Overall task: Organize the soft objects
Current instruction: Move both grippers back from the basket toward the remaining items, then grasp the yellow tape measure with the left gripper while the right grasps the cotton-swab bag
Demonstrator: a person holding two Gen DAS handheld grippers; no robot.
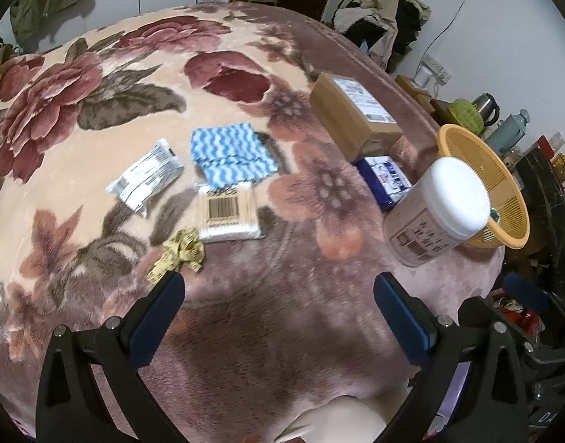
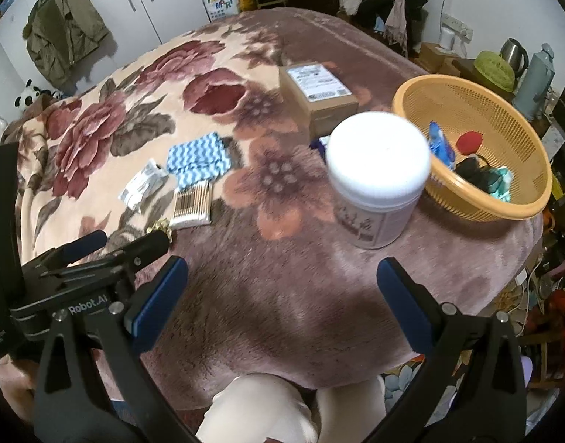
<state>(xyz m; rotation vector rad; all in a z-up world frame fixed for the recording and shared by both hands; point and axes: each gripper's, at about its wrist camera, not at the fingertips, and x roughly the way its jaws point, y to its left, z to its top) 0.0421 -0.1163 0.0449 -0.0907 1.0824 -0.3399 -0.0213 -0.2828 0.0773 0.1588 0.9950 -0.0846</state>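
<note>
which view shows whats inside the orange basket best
The right wrist view: it looks down into the orange basket, showing a red round item, a blue packet and dark and teal things. The left wrist view shows mostly its mesh wall.

Right gripper (image 2: 280,278) gapes wide over the blanket (image 2: 282,295), white-lidded jar (image 2: 376,177) just beside the orange basket (image 2: 478,206)

Fuzzy plush blanket (image 1: 245,313), perforated plastic basket (image 2: 504,214)
</note>
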